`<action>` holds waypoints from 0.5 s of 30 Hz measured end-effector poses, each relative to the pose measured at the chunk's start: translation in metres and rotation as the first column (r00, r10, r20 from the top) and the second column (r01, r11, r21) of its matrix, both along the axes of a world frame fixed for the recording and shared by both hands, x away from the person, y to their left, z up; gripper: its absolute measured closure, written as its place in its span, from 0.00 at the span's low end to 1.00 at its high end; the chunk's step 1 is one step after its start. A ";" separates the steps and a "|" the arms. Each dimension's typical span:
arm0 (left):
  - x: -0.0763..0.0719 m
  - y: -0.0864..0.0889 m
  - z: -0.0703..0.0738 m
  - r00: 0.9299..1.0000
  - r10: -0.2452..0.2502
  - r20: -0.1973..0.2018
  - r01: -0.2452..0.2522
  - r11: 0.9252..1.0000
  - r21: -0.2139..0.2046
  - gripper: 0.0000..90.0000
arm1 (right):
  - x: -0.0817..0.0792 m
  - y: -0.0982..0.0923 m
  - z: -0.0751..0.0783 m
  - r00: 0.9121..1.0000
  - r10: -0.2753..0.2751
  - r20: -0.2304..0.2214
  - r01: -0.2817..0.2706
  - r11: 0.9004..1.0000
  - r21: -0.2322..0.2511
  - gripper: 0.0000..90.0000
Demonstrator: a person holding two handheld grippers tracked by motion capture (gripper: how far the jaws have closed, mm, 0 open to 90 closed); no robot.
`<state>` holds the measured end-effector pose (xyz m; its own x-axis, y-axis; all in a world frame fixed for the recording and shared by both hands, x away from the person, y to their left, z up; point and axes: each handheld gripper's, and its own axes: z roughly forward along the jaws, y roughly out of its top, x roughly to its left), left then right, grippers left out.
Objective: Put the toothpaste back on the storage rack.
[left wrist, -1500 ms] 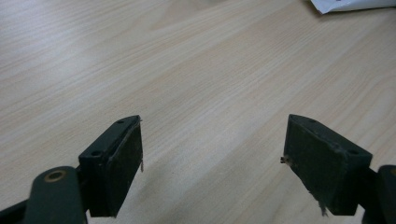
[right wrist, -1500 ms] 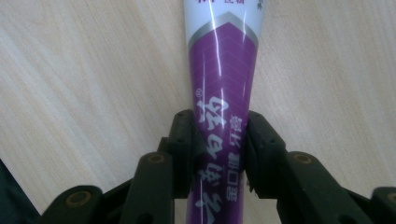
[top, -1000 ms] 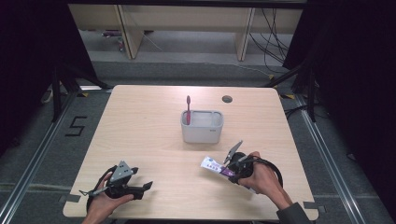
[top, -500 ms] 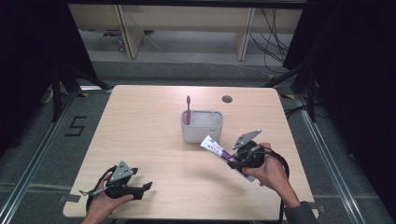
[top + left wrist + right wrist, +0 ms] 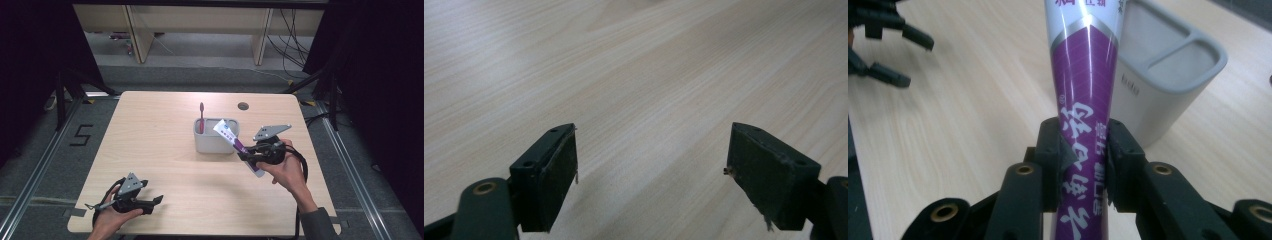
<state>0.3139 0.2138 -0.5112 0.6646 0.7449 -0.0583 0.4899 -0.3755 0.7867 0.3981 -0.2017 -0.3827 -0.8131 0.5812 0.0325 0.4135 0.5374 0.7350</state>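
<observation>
From the high view I take the grey holder [image 5: 216, 136] as my landmark: it stands near the middle of the table [image 5: 165, 120] with a red toothbrush [image 5: 201, 116] upright in its left compartment. Just right of the holder, my right gripper [image 5: 246, 156] carries the toothpaste tube [image 5: 235, 144] off the table, slanted so that its white end reaches up over the holder's right rim and its other end pokes out below my hand. Well to the near left of the holder, my left gripper [image 5: 159, 200] rests low by the table's front edge, nothing in it. In the left gripper view I see bare wood grain between two black pads [image 5: 556, 172] set wide apart, so that gripper is free. The right gripper view gives me what the high view cannot: the jaws are pinched on the tube [image 5: 1085, 115] across its purple body, and the foil dents a little under the pads [image 5: 1053, 150], with the holder [image 5: 1168, 75] just behind and its divider plain to see. I judge the tube light, soft and rather slick; a grip on the body squashes it, so I would rather hold nearer the stiff end, firmly but not hard. The high view alone tells me which compartment is still empty.
</observation>
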 end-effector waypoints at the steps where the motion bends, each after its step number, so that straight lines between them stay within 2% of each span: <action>1: 0.000 0.000 0.000 1.000 0.003 0.005 -0.003 1.000 -0.001 0.22 | 0.000 0.000 0.000 1.000 0.000 0.000 0.000 1.000 0.000 0.80; 2: 0.000 -0.002 0.000 1.000 0.017 0.008 -0.017 0.999 -0.032 0.22 | 0.001 0.001 0.001 1.000 -0.007 -0.004 0.007 1.000 0.010 0.80; 3: 0.000 0.000 0.000 1.000 0.002 0.006 -0.002 1.000 0.001 0.22 | 0.004 0.004 0.002 1.000 -0.010 0.004 0.010 1.000 0.028 0.80; 4: 0.000 0.001 0.000 1.000 -0.006 0.001 0.006 1.000 0.006 0.22 | 0.007 0.006 0.003 1.000 -0.008 0.014 0.008 0.999 0.035 0.80; 5: 0.000 0.000 0.000 1.000 0.005 0.003 -0.005 1.000 -0.011 0.22 | 0.008 0.008 0.004 1.000 -0.006 0.005 0.006 0.999 0.034 0.80; 7: 0.000 -0.001 0.000 1.000 0.014 0.011 -0.013 1.000 -0.024 0.21 | 0.012 0.013 0.007 1.000 -0.008 0.017 0.007 0.999 0.041 0.80; 8: 0.000 0.000 0.000 1.000 0.001 0.009 -0.001 1.000 0.002 0.21 | 0.015 0.016 0.008 1.000 -0.014 0.026 0.012 0.998 0.061 0.80; 9: 0.000 0.000 0.000 1.000 0.001 0.009 -0.001 1.000 0.002 0.21 | 0.015 0.016 0.008 1.000 -0.014 0.026 0.012 0.998 0.061 0.80; 10: 0.000 -0.001 0.000 1.000 0.008 0.006 -0.007 1.000 -0.017 0.20 | 0.020 0.021 0.010 1.000 -0.012 0.027 0.010 0.998 0.061 0.80; 12: 0.000 0.000 0.001 1.000 -0.001 0.006 0.001 1.000 -0.006 0.20 | 0.023 0.024 0.012 0.999 -0.003 0.037 0.000 0.997 0.072 0.80; 13: 0.000 -0.002 0.000 1.000 0.012 0.011 -0.012 1.000 -0.027 0.20 | 0.025 0.026 0.012 0.999 -0.008 0.045 0.004 0.997 0.079 0.80; 14: 0.000 0.001 0.000 1.000 -0.005 0.007 0.005 1.000 0.006 0.20 | 0.027 0.027 0.013 0.999 0.003 0.052 -0.008 0.996 0.086 0.80; 15: 0.000 0.001 0.001 1.000 -0.004 0.007 0.004 1.000 0.001 0.20 | 0.027 0.030 0.014 0.999 -0.009 0.046 0.005 0.996 0.090 0.80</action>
<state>0.3137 0.2144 -0.5107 0.6682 0.7421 -0.0528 0.4830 -0.3787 0.7895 0.4252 -0.1718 -0.3686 -0.8111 0.5830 0.0472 0.3812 0.4657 0.7986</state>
